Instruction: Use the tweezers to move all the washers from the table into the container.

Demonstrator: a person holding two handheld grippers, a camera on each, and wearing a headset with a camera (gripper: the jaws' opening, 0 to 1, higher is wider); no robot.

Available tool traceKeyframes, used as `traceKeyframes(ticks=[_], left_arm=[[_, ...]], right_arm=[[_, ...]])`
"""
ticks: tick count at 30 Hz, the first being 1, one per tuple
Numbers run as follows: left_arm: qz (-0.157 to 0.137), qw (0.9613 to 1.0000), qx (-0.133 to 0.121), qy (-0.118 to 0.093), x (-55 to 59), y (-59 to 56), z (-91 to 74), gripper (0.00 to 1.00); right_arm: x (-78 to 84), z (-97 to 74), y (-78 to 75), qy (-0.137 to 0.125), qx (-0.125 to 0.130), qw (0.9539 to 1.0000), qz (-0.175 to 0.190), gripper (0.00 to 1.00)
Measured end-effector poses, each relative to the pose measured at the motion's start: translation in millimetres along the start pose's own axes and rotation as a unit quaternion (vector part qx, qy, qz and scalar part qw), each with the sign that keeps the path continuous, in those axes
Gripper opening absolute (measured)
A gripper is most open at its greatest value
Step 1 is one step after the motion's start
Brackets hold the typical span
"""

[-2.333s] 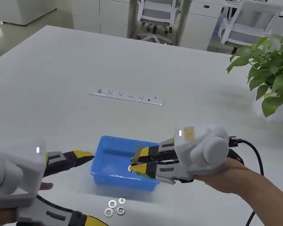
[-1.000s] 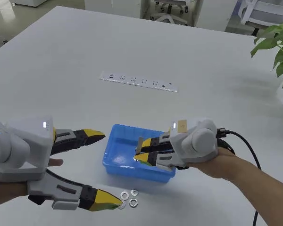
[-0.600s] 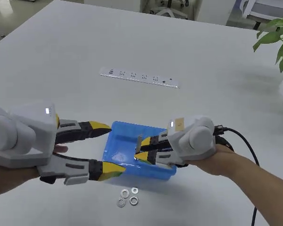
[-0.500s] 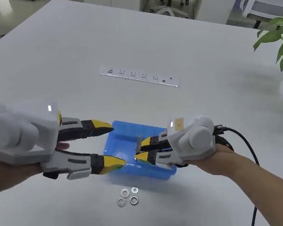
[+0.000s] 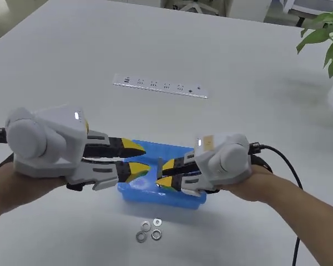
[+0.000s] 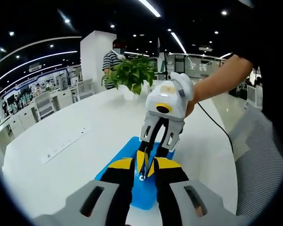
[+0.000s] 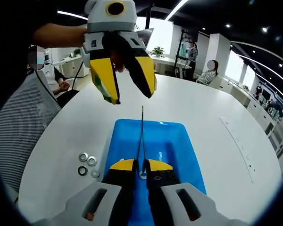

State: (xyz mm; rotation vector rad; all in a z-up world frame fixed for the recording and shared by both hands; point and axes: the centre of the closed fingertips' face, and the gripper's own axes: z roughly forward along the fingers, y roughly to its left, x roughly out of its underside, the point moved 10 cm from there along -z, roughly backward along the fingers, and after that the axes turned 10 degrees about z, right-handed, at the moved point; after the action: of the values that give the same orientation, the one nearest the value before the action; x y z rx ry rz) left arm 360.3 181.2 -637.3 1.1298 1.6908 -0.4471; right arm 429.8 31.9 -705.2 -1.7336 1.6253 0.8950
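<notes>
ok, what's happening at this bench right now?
A person is working with two handheld grippers. The right gripper is shut on the tweezers and holds them over the blue container. The left gripper faces it from the other side with its jaws open, close to the tweezers' tip. A few washers lie on the table in front of the container, not yet moved.

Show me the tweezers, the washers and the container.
tweezers (image 7: 142, 134): right gripper view, middle of the thin blades.
washers (image 5: 156, 234): head view, one washer of the group.
container (image 5: 148, 198): head view, its front wall.
</notes>
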Motion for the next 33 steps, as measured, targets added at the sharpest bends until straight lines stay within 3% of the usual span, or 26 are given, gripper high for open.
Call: traceKeyframes(ticks=[13,33], left_arm=[[0.026,0.9989,0.038,0.0,-4.7,5.3,22.0,0.08],[0.037,0.998,0.051,0.003,-5.2,5.5,27.3,0.05]], right_arm=[[-0.2,-0.1,-2.0,-0.002,-0.006,1.0,-0.003,0.1],[0.1,-4.8,-0.1,0.0,0.007,1.0,0.003,0.15]])
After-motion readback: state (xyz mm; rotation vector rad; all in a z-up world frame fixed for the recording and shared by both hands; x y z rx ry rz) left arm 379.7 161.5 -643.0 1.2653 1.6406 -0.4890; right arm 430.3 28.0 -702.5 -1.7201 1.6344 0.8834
